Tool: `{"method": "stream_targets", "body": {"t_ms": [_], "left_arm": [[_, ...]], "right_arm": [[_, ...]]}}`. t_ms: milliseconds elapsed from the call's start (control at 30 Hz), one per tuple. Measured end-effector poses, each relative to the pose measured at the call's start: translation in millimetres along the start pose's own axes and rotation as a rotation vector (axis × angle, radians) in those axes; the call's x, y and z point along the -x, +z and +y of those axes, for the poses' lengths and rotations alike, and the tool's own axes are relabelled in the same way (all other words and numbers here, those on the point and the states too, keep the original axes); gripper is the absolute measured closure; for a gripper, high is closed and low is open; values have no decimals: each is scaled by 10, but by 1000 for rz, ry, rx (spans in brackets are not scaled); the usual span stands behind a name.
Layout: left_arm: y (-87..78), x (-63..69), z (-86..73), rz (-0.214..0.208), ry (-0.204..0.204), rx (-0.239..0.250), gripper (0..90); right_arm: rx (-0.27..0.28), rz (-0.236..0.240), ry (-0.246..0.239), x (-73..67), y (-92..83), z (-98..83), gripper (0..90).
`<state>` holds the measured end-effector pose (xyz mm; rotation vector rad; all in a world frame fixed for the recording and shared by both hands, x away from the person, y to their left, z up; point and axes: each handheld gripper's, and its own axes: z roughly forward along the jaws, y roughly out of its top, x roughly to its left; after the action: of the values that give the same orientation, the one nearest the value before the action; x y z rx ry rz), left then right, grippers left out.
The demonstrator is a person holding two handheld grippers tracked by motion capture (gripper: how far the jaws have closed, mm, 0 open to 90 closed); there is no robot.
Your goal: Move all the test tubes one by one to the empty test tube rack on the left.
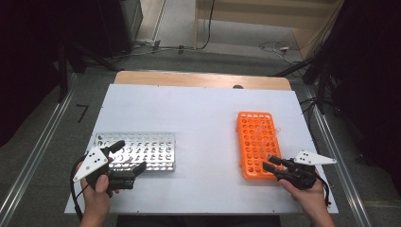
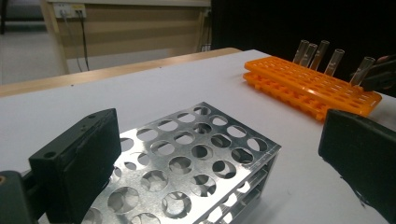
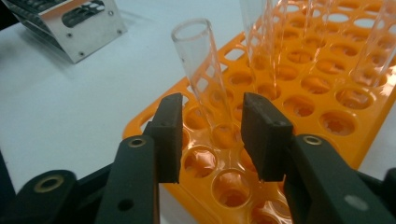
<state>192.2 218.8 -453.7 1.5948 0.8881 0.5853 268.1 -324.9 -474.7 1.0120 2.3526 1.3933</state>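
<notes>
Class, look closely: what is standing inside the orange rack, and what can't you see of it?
Several clear glass tubes stand in the orange rack, one between the right claw's open jaws. The rack's holes hide the tubes' lower ends.

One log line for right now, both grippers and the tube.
left gripper: open, at metal rack | right gripper: jaws around glass tube in orange rack, pads not touching | tube: leaning, not lifted

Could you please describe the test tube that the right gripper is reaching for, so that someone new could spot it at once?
Start at the orange rack on the right of the white table. At its near end, the clear tube leans in a hole between the right gripper's open pads, not yet clamped. The other tubes stand further back in the rack.
</notes>
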Motion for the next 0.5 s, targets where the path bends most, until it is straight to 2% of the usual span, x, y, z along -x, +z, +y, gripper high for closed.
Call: {"method": "stream_targets", "body": {"t_ms": [33, 133, 367, 500], "left_arm": [[9, 9, 0, -4, -2, 0, 0], [31, 36, 4, -11, 3, -7, 0], [69, 97, 14, -34, 6, -8, 0], [74, 112, 20, -39, 6, -6, 0]], "right_arm": [[-15, -11, -5, 9, 37, -13, 612], [-7, -15, -4, 23, 60, -20, 641], [1, -76, -61, -33, 100, -16, 730], [5, -83, -72, -30, 98, -11, 739]]}}
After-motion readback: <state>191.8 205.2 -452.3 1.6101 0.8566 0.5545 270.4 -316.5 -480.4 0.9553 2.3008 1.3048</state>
